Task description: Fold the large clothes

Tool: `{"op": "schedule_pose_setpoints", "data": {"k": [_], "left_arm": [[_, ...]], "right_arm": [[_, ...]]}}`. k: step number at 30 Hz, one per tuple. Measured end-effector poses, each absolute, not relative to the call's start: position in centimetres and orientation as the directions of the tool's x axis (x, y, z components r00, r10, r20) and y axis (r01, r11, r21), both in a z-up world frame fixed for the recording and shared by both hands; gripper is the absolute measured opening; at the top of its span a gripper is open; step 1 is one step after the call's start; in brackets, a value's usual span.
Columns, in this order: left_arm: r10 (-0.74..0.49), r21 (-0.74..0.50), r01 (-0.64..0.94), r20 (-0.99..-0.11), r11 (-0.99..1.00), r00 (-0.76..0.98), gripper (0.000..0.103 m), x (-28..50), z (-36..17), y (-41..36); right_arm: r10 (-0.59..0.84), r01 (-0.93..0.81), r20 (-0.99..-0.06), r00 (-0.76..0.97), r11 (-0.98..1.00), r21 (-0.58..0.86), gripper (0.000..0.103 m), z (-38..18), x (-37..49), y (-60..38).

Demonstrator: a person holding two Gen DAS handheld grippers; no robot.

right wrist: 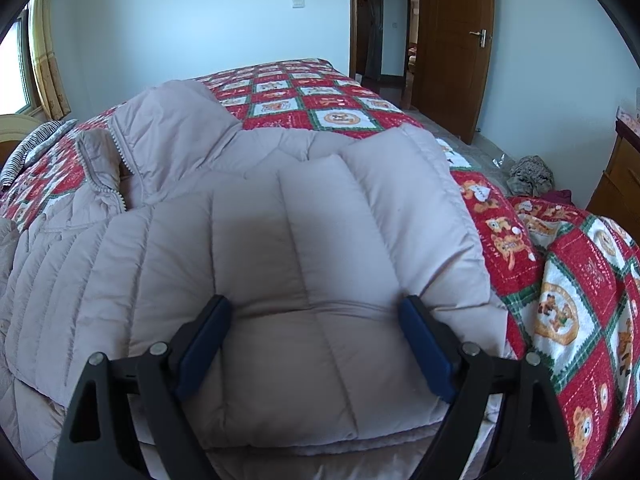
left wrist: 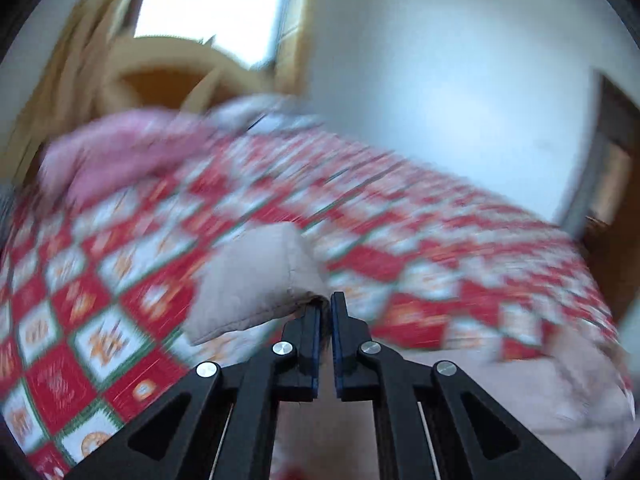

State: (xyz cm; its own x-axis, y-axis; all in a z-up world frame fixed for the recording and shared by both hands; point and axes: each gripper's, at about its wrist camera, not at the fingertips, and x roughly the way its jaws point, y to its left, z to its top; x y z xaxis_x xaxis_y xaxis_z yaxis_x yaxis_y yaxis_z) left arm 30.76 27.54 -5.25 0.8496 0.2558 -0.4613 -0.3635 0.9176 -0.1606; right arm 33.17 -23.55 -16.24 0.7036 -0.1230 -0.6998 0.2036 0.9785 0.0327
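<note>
My left gripper (left wrist: 325,308) is closed, its two dark pads nearly meeting, and a fold of the beige puffer jacket (left wrist: 256,280) is pinched at the very tips — the cloth bunches up and away to the left of the fingers, lifted above the quilt. That view is badly smeared, so finer detail of the pinch is hard to tell. My right gripper (right wrist: 316,320) stands wide open, blue-lined fingers (right wrist: 424,344) spread to either side of a quilted panel of the same jacket (right wrist: 280,248); whether the pads rest on the fabric I cannot tell, but they do not squeeze it. The jacket lies spread across the near part of the bed, a sleeve or side panel folded over on top of the body, the collar with its pale zip teeth (right wrist: 116,148) turned up further back on the left. Beneath it is the red patchwork quilt (right wrist: 320,100) with its white bear squares, running on to the far edge of the bed. A striped cloth (right wrist: 32,148) lies at the far left — and a pink bundle (left wrist: 116,152) shows in the blurred left view. Beyond, a pale blue wall, a brown door (right wrist: 452,40) standing open, and a heap of dark clothing (right wrist: 532,176) on the floor.
</note>
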Motion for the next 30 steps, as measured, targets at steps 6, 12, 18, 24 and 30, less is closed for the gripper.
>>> {"op": "schedule_pose_setpoints", "data": {"k": [6, 12, 18, 24, 30], "left_arm": [[-0.069, -0.012, 0.069, -0.315, 0.998, 0.947, 0.004, 26.2, -1.2, 11.1], [-0.292, 0.07, 0.36, -0.451, 0.93, 0.843, 0.004, 24.0, -7.2, -1.7], [-0.257, 0.114, 0.434, -0.664, 0.894, 0.703, 0.009, 23.7, -14.2, -6.0], [-0.247, 0.026, 0.353, -0.666, 0.935, 0.704, 0.086, 20.5, -13.0, -2.1], [-0.092, 0.019, 0.127, -0.586, 0.992, 0.805, 0.094, 18.3, -12.4, 4.8]], "right_arm": [[-0.102, 0.197, -0.699, 0.708, 0.979, 0.057, 0.093, -16.3, 33.2, -23.7], [-0.078, 0.195, -0.695, 0.715, 0.977, 0.091, 0.094, -16.4, 33.2, -24.1], [-0.053, 0.19, -0.69, 0.722, 0.974, 0.124, 0.095, -16.5, 33.2, -24.4], [-0.046, 0.186, -0.69, 0.722, 0.974, 0.13, 0.096, -16.5, 33.4, -24.4], [-0.062, 0.196, -0.688, 0.723, 0.973, 0.118, 0.096, -16.0, 32.6, -24.2]]}}
